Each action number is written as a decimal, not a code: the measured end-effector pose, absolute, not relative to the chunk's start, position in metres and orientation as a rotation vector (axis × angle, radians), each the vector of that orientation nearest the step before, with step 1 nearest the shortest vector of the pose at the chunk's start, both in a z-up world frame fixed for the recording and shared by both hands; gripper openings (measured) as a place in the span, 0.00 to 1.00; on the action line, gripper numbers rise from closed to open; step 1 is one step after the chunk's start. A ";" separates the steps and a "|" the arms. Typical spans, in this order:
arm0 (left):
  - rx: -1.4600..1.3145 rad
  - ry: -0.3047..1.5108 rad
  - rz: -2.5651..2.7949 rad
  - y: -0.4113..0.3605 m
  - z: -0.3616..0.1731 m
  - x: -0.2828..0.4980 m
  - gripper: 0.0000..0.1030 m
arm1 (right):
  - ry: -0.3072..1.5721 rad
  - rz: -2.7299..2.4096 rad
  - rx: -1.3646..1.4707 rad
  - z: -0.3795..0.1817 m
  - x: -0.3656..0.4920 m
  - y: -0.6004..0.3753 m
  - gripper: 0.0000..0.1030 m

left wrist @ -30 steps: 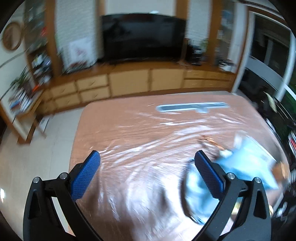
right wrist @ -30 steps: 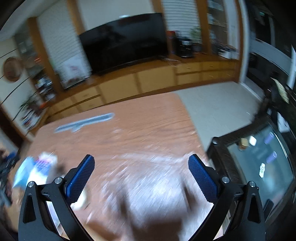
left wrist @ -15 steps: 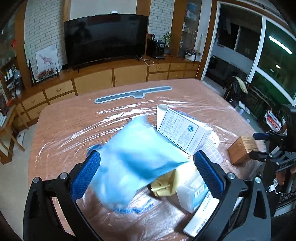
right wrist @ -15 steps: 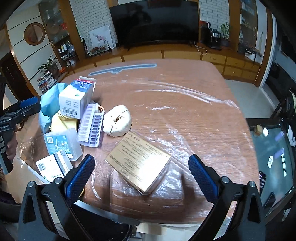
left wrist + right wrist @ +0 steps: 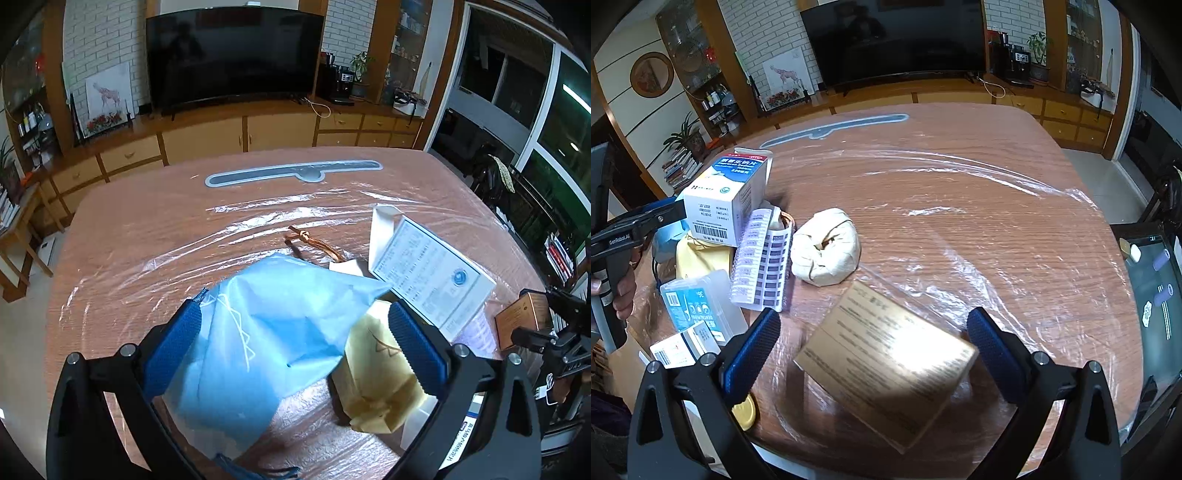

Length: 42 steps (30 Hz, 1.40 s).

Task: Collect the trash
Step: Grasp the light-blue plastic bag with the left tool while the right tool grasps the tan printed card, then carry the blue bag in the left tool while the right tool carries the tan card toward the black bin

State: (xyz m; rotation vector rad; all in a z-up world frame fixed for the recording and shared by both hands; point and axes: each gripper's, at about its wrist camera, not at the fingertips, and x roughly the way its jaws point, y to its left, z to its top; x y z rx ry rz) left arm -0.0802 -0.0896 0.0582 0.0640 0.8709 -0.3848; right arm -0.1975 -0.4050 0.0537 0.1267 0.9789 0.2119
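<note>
Our left gripper (image 5: 295, 347) tilts down over the tabletop (image 5: 147, 236), jaws apart around a blue bag (image 5: 266, 339). Our right gripper (image 5: 873, 350) hovers likewise, jaws apart, a gold box (image 5: 886, 365) between them.

— Table (image 5: 960, 192)?
— Reddish-brown wood grain under clear glossy film.
— Bag (image 5: 273, 332)?
— Pale blue, white zigzag stitching.
— Cartons?
— Medicine box (image 5: 727, 199): white, blue top, black barcode. Flat box (image 5: 886, 365): tan-gold, dark print.
— Others?
— Blister sheet (image 5: 762, 266): silver, dark rectangles. Paper bundle (image 5: 827, 254): cream. Gripper pads (image 5: 751, 354): textured blue.
</note>
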 end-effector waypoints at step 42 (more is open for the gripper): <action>-0.163 0.838 -0.392 -0.046 0.069 -0.100 0.36 | 0.939 0.289 0.249 0.072 -0.198 -0.405 0.69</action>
